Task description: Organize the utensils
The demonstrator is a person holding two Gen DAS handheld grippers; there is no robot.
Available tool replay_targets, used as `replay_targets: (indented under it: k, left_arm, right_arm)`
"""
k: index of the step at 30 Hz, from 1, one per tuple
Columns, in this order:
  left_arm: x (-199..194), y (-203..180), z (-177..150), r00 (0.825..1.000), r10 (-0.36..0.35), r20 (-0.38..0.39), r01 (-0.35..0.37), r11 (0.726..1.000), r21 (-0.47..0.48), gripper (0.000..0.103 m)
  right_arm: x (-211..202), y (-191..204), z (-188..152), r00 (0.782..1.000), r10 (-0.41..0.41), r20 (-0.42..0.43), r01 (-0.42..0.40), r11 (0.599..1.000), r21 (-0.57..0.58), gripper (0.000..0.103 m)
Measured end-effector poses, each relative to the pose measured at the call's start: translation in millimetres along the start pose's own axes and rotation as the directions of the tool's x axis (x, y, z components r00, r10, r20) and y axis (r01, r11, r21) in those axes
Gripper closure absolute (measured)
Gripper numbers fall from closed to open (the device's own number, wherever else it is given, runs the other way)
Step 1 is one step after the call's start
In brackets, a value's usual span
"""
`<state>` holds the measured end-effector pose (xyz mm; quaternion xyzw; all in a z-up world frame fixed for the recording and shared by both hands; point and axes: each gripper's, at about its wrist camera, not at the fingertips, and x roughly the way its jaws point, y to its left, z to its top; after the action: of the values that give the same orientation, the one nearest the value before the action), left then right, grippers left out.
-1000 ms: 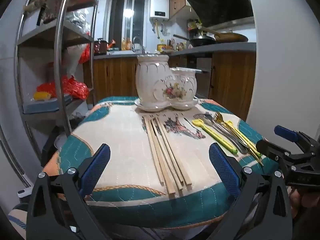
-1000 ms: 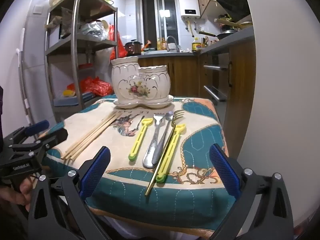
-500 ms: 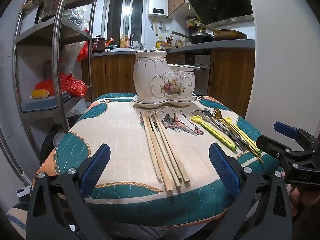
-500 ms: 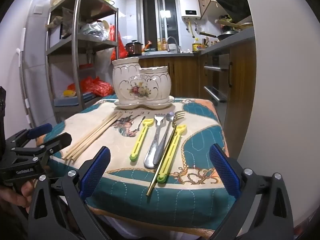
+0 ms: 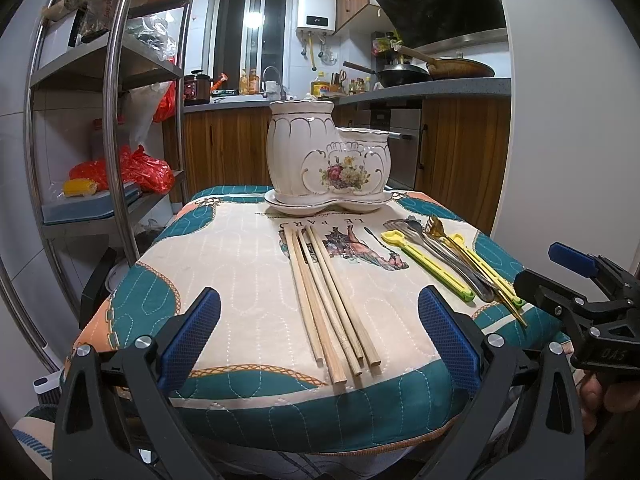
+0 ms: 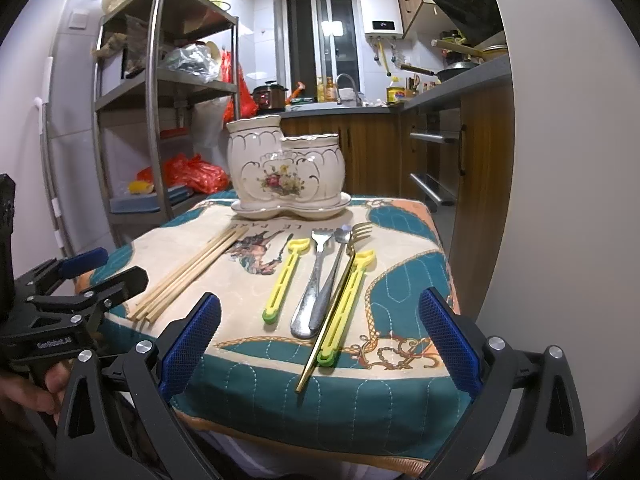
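Left gripper (image 5: pixel 320 328) fingers (image 5: pixel 188 338) spread, empty; chopsticks (image 5: pixel 328 300) lie between them, ends at desk (image 5: pixel 240 264) near edge.
Right gripper (image 6: pixel 320 328) fingers (image 6: pixel 448 338) spread, empty; cutlery (image 6: pixel 320 280) between them.

Chopsticks light, stiff, likely roll; pinch near ends. Gold fork (image 6: pixel 340 280) thin, slippery; tip overhangs desk edge, easy grab.

Ceramic holder (image 5: pixel 328 160) beyond, fragile.

Right view separates 5 pieces; left view crowds them.

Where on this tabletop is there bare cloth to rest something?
Bare cloth lies left of the chopsticks, out to the table edge, and in a narrower strip between them and the yellow utensil. The right side is crowded with forks and spoon; the ceramic holder fills the back.
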<state>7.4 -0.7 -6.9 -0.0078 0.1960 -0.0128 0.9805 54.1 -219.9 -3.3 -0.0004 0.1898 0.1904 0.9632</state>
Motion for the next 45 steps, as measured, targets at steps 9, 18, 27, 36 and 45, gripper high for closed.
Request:
replay_targets:
  k: [9, 18, 27, 36, 45]
  left_arm:
    - [1.4, 0.0, -0.5, 1.000, -0.004, -0.002, 0.004, 1.000, 0.001, 0.006]
    - [3.3, -1.0, -1.0, 1.000, -0.003, -0.009, 0.004, 1.000, 0.006, 0.006]
    - [4.2, -0.8, -1.9, 1.000, -0.004, -0.012, 0.004, 1.000, 0.008, 0.006]
    - [4.9, -0.8, -3.1, 1.000, -0.006, -0.017, 0.006, 1.000, 0.011, 0.006]
    - [5.2, -1.3, -2.8, 1.000, -0.005, -0.018, 0.005, 1.000, 0.012, 0.006]
  right_arm:
    - [0.1, -0.1, -0.2, 1.000, 0.001, 0.000, -0.001, 1.000, 0.000, 0.004]
    - [0.7, -0.4, -0.2, 1.000, 0.001, 0.000, -0.001, 1.000, 0.001, 0.004]
    - [1.0, -0.3, -0.1, 1.000, 0.001, 0.001, -0.001, 1.000, 0.001, 0.004]
    - [1.2, -0.3, -0.2, 1.000, 0.002, 0.001, -0.002, 1.000, 0.001, 0.004]
    - [2.0, -0.7, -0.1, 1.000, 0.003, 0.000, -0.003, 1.000, 0.002, 0.004]
